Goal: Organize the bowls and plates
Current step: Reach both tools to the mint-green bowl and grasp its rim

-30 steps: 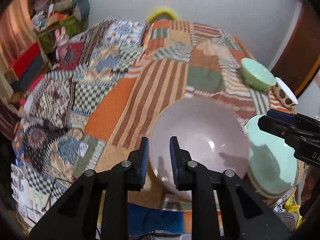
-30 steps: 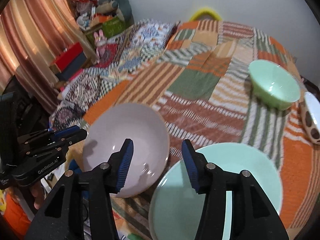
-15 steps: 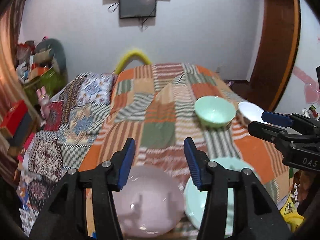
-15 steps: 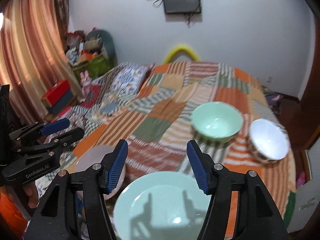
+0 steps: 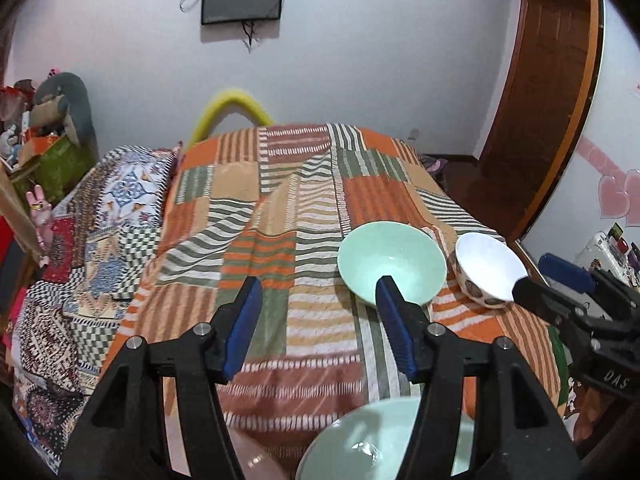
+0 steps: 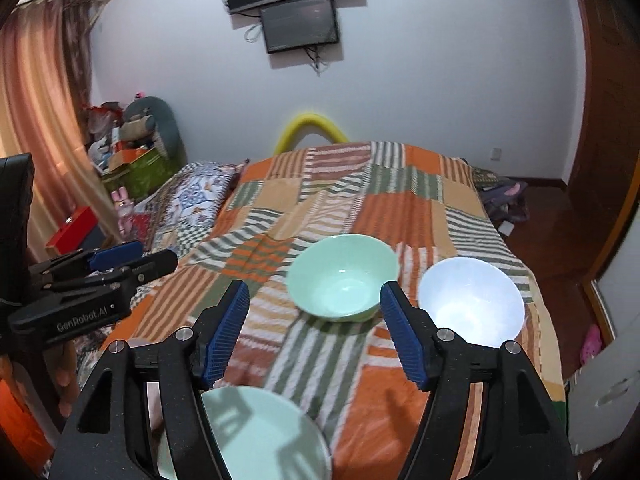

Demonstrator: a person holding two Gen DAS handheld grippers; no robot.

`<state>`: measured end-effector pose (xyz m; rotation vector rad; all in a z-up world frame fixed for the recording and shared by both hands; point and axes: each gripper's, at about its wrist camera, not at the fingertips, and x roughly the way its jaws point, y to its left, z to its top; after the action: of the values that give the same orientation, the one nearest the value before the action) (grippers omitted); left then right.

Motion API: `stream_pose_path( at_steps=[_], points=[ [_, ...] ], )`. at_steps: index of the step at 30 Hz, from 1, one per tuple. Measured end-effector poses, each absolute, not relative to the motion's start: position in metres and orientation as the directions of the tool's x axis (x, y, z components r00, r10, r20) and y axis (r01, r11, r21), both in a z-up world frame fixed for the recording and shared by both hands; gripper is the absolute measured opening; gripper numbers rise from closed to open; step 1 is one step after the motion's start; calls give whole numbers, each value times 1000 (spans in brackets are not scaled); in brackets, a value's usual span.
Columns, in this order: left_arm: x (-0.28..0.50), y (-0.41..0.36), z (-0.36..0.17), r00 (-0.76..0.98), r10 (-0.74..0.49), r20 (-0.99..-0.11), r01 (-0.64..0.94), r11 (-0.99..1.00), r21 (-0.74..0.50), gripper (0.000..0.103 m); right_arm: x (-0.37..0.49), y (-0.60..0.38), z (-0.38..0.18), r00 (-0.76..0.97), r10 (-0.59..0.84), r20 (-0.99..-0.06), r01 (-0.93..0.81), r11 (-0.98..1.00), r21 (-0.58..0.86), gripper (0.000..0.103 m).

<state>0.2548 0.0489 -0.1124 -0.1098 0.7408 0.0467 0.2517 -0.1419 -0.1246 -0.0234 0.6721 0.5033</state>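
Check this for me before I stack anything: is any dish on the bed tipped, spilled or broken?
Nothing spilled or visibly broken. The mint-green bowl sits upright mid-quilt. The white bowl with brown-spotted outside beside it leans slightly on the soft striped patchwork quilt, near the bed's right edge. Both look empty.

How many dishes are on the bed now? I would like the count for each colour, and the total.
Pale green dishes: 2, a round bowl far up the patchwork bedspread and a wider dish at the near edge.
White round bowl: 1, beside the far green bowl.
Pale pink round bowl: 1, only its edge shows.
Total: 4
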Motion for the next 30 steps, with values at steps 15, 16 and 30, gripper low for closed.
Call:
stream_pose_path(
  at_steps=[15, 16, 30],
  points=[
    [359, 46, -192, 605, -96, -790, -47, 987, -156, 47, 314, -147, -191, 574, 411, -708, -394, 897, 201, 48],
    [364, 46, -198, 591, -104, -800, -42, 986, -160, 41, 318, -148, -194, 570, 411, -712, -387, 898, 209, 45],
    [399, 42, -243, 505, -120, -855, -38, 986, -161, 19, 355, -150, -220, 514, 403, -757, -329, 908, 260, 33]
  ],
)
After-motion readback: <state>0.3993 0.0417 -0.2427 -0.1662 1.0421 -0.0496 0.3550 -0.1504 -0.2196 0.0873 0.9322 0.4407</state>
